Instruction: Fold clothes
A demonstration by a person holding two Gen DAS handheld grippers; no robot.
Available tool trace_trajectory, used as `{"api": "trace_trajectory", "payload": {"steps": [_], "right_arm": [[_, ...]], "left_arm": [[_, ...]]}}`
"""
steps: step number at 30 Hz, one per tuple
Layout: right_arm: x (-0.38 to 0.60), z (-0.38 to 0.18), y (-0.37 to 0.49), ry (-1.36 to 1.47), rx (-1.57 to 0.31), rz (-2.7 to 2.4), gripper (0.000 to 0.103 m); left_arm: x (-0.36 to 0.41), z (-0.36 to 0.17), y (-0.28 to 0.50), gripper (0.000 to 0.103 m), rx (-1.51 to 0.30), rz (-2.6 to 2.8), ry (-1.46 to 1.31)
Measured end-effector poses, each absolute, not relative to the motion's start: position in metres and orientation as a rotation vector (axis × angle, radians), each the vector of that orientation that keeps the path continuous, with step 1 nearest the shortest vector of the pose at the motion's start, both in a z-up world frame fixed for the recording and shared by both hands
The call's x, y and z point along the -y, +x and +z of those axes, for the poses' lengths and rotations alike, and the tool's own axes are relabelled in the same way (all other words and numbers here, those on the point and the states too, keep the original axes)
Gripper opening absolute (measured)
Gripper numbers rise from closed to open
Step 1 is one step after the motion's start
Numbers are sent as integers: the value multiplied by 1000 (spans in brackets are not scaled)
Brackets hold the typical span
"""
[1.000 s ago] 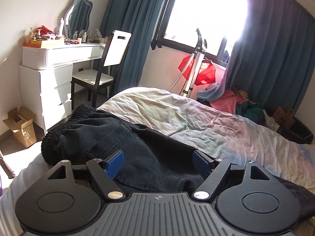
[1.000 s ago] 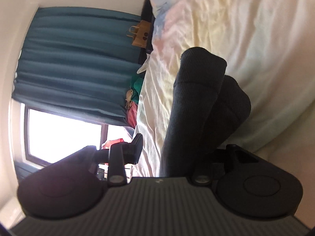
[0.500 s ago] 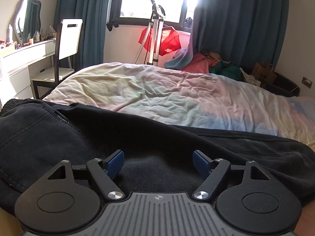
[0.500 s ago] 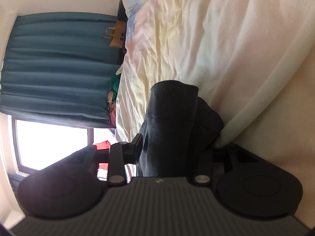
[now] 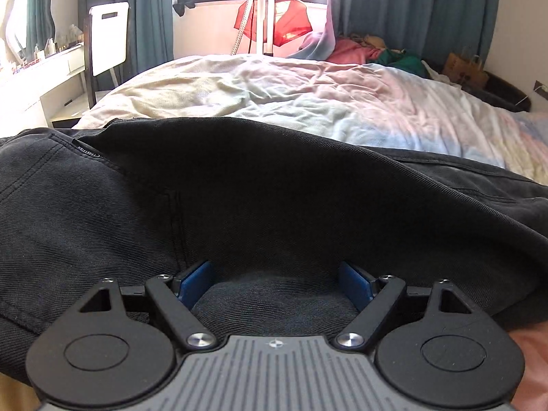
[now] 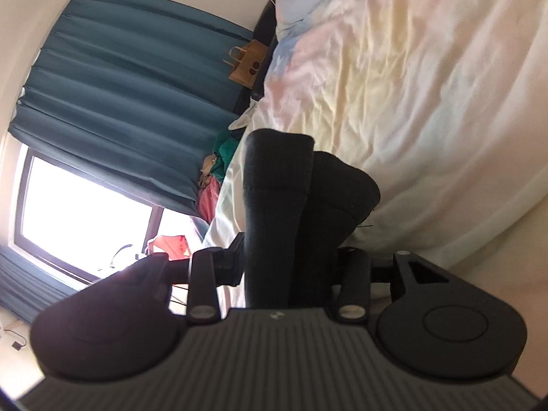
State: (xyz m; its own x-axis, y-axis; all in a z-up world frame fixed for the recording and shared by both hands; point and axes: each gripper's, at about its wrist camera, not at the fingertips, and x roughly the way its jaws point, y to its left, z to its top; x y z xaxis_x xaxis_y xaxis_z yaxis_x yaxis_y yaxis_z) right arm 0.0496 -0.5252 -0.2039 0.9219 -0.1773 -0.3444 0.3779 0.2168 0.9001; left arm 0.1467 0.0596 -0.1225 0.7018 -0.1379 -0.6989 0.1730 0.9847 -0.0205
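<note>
Black trousers (image 5: pixel 239 185) lie spread across the near side of the bed (image 5: pixel 308 102) and fill the lower left wrist view. My left gripper (image 5: pixel 275 281) is open, its blue pads (image 5: pixel 193 281) wide apart, with a fold of the black cloth between them. In the right wrist view, which is rolled sideways, my right gripper (image 6: pixel 287 267) is shut on the trouser leg ends (image 6: pixel 294 185), which stick up in two dark rolls beyond the fingers, over the bed edge.
The pastel rumpled sheet (image 6: pixel 428 85) covers the bed. Beyond it are teal curtains (image 5: pixel 411 10), a window, a stand with a red garment (image 5: pixel 274 20), a pile of clothes (image 5: pixel 359 48), a paper bag (image 5: pixel 462 68), a white chair (image 5: pixel 108 37) and a dressing table (image 5: pixel 41 68).
My left gripper has dropped lower and moved forward onto the trousers, turning right; cloth now lies between its pads. My right gripper has shifted while holding the leg ends.
</note>
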Motion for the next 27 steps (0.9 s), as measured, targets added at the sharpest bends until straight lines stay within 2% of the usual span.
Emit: {"api": "trace_trajectory", "payload": {"steps": [5, 9, 12, 13, 21, 27], "right_arm": [[536, -239, 55, 1408, -339, -392, 42], [535, -241, 53, 1387, -335, -339, 41], [529, -233, 53, 1312, -341, -363, 22], [527, -231, 53, 1288, -342, -374, 20], [515, -200, 65, 1115, -304, -466, 16], [485, -158, 74, 809, -323, -514, 16]], "left_arm": [[-63, -118, 142, 83, -733, -169, 5], [-68, -105, 135, 83, -671, -176, -67], [-62, -102, 135, 83, -656, -189, -49], [-60, -103, 135, 84, -661, -190, -33], [-45, -124, 143, 86, -726, -170, 87], [-48, -129, 146, 87, -743, -173, 82]]}}
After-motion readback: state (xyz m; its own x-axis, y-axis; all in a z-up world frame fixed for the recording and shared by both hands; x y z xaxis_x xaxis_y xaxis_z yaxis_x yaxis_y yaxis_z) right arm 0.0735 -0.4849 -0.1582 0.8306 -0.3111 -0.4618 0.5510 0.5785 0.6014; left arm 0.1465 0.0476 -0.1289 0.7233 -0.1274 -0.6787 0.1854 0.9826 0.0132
